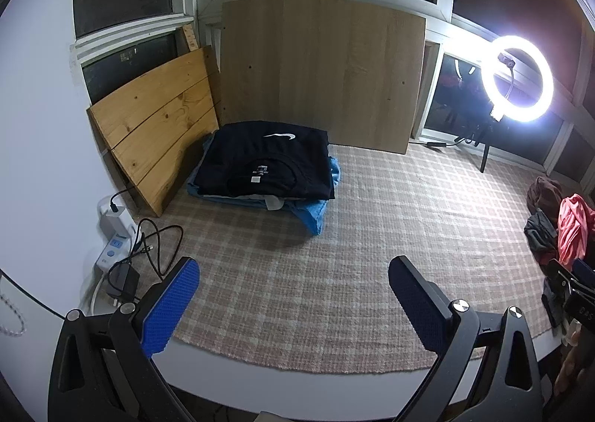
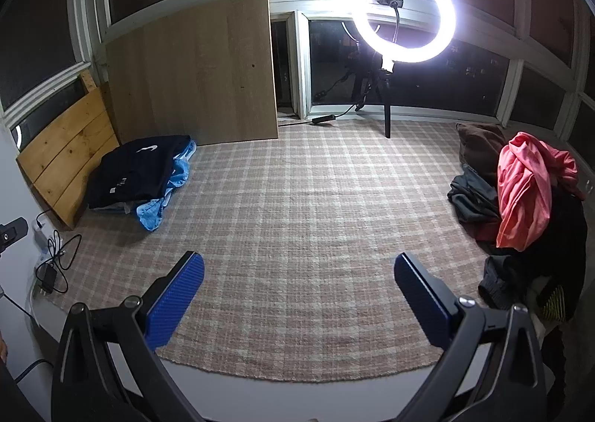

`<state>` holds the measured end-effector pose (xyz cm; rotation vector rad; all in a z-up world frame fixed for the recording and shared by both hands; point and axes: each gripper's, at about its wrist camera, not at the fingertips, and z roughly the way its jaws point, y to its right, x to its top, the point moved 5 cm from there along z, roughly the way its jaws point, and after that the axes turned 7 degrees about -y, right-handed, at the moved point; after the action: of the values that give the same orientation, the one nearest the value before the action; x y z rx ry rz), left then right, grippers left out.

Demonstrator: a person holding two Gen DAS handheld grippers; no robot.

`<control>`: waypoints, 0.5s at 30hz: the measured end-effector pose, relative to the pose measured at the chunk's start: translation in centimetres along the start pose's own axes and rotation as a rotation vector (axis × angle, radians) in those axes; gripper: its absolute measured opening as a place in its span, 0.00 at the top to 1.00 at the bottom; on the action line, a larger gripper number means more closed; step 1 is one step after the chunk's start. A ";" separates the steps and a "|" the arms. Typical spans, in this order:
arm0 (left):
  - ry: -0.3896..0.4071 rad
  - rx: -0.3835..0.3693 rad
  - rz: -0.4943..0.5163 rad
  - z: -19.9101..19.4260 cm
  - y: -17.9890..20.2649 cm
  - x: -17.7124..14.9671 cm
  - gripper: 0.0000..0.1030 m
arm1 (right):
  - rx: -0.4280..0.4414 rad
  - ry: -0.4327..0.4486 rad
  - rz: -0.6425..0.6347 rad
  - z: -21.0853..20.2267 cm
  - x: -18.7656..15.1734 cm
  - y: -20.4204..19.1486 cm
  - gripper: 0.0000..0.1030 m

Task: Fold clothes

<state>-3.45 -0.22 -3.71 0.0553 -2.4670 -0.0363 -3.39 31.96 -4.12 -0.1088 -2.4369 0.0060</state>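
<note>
Woven plaid rug (image 2: pixel 297 221) lies flat; both grippers' ribbed blue fingers (image 1: pixel 174 306) (image 2: pixel 178 299) spread apart, seemingly empty.

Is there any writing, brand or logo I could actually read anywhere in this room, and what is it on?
No readable words anywhere.
White swoosh logo, no lettering: on the folded black shirt topping the folded pile.
Small white print and neck tag on that shirt: too blurred to read.
Faint letters on the black device at the left view's right edge: too unclear.
</note>
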 end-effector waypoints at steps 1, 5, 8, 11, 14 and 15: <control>0.000 0.001 0.001 0.0 0.0 0.0 0.01 | 0.000 0.000 0.001 0.0 0.0 0.0 0.00; -0.001 0.002 0.005 0.1 0.2 0.1 0.01 | -0.001 -0.002 0.004 0.1 -0.1 0.0 0.00; -0.002 0.006 0.008 0.3 0.3 0.1 0.01 | -0.001 -0.003 0.005 0.2 0.0 -0.1 0.00; -0.001 0.007 0.010 0.4 0.3 0.1 0.01 | 0.000 -0.004 0.007 0.4 -0.1 -0.1 0.00; -0.002 0.007 0.014 0.6 0.4 0.3 0.01 | -0.003 -0.001 0.011 0.4 -0.1 -0.1 0.00; -0.002 0.008 0.015 0.7 0.4 0.3 0.01 | -0.004 -0.001 0.012 0.5 -0.1 -0.1 0.00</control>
<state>-4.18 0.19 -4.05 0.0400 -2.4699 -0.0203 -3.67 31.84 -4.54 -0.1249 -2.4379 0.0063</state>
